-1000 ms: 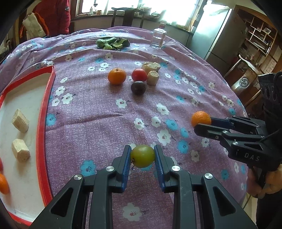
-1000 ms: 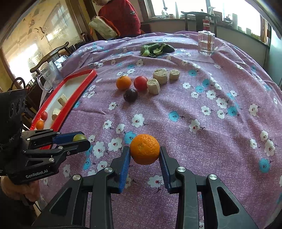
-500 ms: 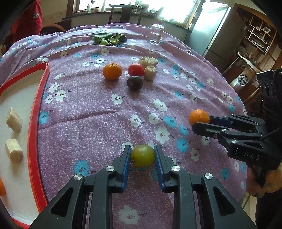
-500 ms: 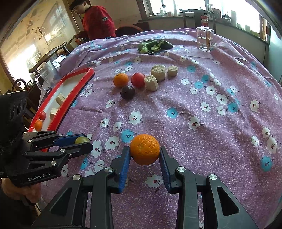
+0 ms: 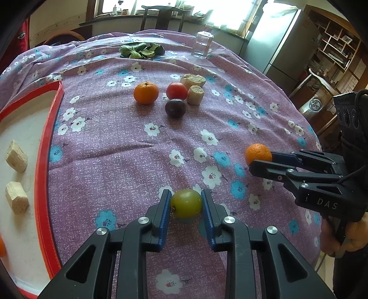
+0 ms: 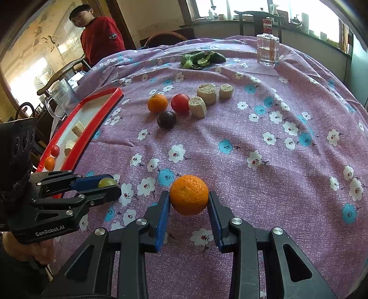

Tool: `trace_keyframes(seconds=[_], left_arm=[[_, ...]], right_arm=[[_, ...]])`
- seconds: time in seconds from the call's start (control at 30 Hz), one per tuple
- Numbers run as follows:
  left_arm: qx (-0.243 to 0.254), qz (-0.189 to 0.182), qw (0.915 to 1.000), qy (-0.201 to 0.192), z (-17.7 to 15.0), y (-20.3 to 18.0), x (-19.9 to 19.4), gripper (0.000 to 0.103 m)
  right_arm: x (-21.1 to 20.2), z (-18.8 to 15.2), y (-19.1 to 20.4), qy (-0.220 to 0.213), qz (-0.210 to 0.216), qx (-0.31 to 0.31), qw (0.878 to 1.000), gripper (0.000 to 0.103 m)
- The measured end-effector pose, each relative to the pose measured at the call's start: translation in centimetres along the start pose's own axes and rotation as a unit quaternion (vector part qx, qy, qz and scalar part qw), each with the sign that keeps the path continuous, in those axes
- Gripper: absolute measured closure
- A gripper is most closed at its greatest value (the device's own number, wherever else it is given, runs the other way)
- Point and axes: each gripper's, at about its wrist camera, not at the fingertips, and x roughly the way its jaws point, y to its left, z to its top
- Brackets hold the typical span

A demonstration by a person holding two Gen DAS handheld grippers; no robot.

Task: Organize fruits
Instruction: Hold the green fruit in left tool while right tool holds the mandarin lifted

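A home dining room: a flowered purple cloth (image 5: pixel 119 161) covers the round counter, wooden chairs (image 6: pixel 257 21) stand at twelve o'clock under bright windows, a steel refrigerator (image 5: pixel 287 43) and cluttered wooden shelves (image 5: pixel 338 46) rise toward two o'clock.

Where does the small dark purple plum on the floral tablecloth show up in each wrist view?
Left wrist: dark purple plum upper centre, just below the red tomato.
Right wrist: plum upper left of centre.
Shared landmark: the loose orange tangerine up-left of it.
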Motion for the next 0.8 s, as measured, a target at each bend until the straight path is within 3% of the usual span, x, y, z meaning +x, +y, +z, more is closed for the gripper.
trace_keyframes(seconds=[0.8], left_arm=[[0.001,-0.003,1.0000,0.000,-0.17,-0.16,-0.16,0.077]], right_arm=[[-0.45,0.11,0.10,-0.003,-0.001,-0.001,1.000,0.070]])
